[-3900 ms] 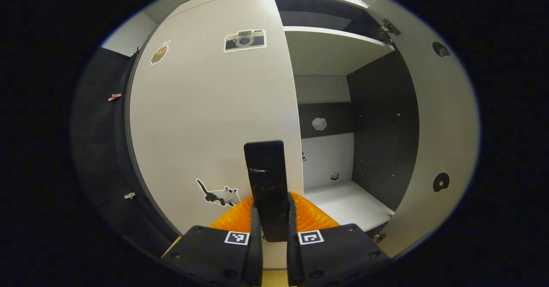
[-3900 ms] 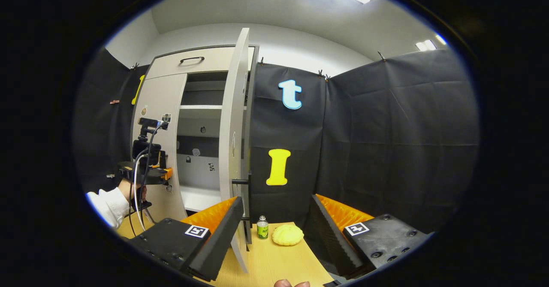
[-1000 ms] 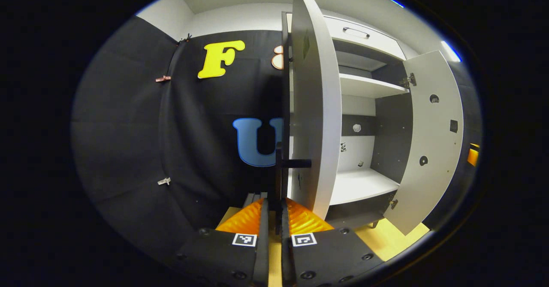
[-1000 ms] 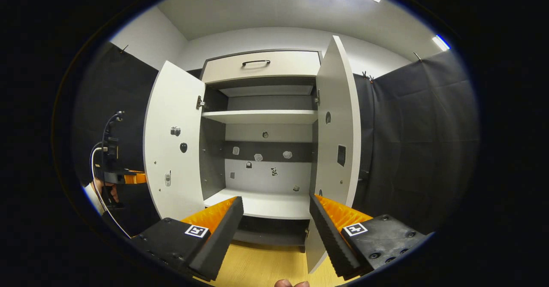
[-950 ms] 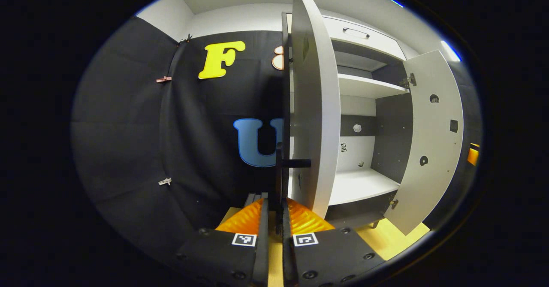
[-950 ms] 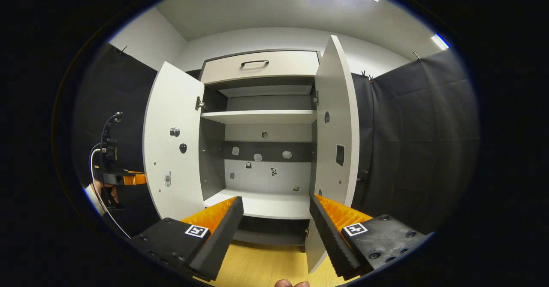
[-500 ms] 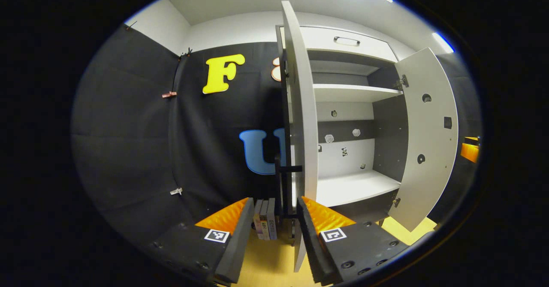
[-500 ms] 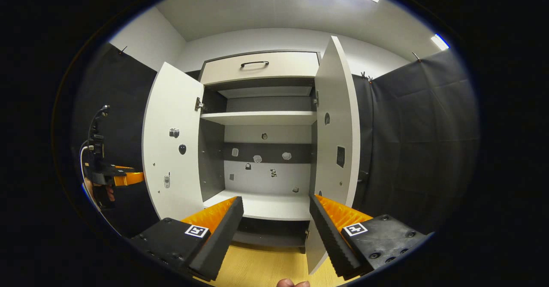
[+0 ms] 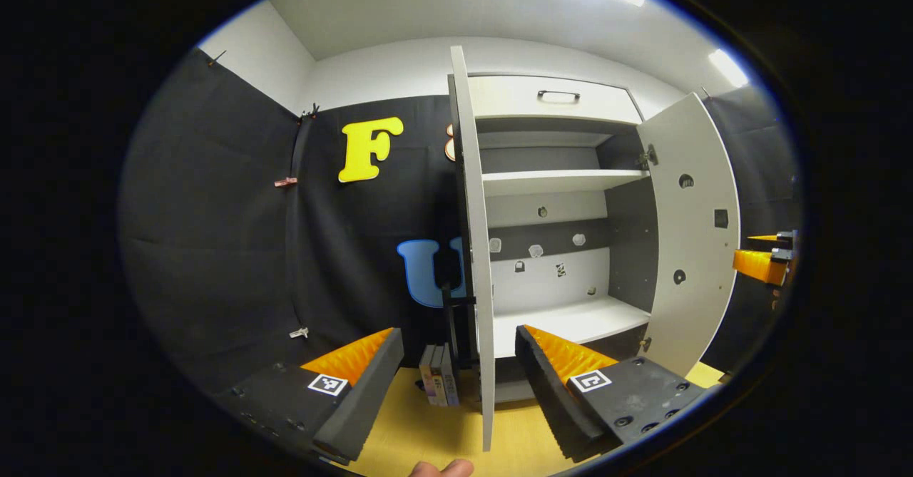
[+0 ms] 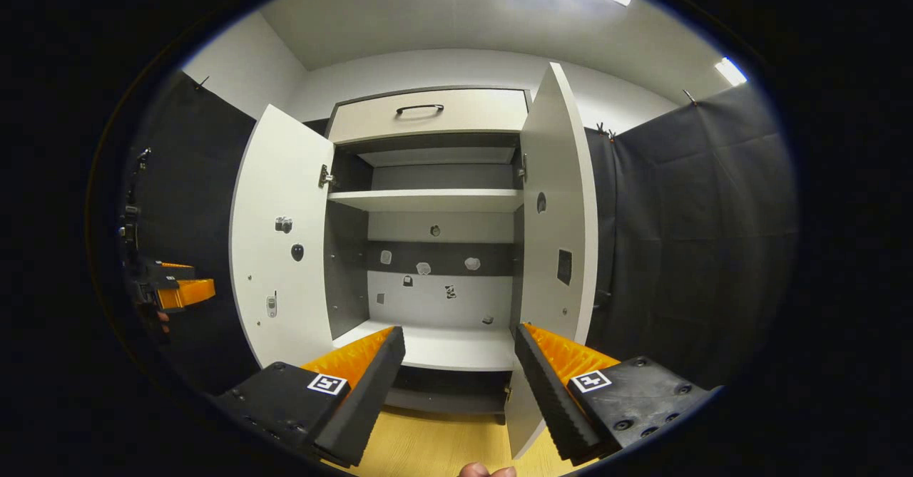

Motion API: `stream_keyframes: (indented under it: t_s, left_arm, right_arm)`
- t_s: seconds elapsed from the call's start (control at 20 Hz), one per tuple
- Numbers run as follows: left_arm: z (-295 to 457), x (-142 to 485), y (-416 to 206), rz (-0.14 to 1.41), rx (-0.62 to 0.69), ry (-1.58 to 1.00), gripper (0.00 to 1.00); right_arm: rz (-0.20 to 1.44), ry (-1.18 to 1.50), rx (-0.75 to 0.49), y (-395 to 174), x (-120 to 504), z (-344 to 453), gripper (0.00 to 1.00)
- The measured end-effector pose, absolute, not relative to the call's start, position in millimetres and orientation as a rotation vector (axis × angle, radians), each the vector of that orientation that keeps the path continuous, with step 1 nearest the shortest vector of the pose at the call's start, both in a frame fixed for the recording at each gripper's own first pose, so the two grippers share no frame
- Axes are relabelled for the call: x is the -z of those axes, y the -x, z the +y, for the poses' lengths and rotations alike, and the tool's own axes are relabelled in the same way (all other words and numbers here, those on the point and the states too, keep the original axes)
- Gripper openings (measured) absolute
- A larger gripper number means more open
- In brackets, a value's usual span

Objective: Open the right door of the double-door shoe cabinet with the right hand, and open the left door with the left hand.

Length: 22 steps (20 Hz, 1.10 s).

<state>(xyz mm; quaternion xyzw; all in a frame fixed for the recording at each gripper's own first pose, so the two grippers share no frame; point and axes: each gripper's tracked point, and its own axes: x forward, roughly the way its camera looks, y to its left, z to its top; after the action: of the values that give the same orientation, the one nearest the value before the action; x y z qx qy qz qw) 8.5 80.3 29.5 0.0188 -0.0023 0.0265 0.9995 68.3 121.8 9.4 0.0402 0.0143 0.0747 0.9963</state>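
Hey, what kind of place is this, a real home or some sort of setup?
Most likely a staged recording booth, not a lived-in home: black cloth hangs as walls, the shoe cabinet stands with both doors open and bare shelves, and handheld grippers face it.

The left tongs (image 9: 456, 363) are standing with their fingers (image 9: 360, 384) spread wide apart and nothing between them, and a fingertip of the holding hand (image 9: 441, 468) is peeking in just below them. The right tongs (image 10: 460, 366) are likewise gaping, gripping nothing, with a bit of the hand (image 10: 486, 471) showing beneath. Each pair is appearing far off to the other's side.
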Motion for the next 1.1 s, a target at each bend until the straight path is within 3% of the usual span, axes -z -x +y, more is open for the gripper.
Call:
stream_keyframes:
  t_s: [0.4, 1.1]
  left_arm:
    - [57.5, -33.1, 17.6, -0.02, -0.041, -0.013, 0.98]
    - [27.2, -27.3, 12.4, -0.009, 0.011, -0.008, 0.97]
  right_arm:
    - [0.025, -0.067, -0.063, -70.4, -12.3, 103.5, 0.98]
    - [-0.005, -0.054, -0.017, -64.7, -18.6, 89.2, 0.98]
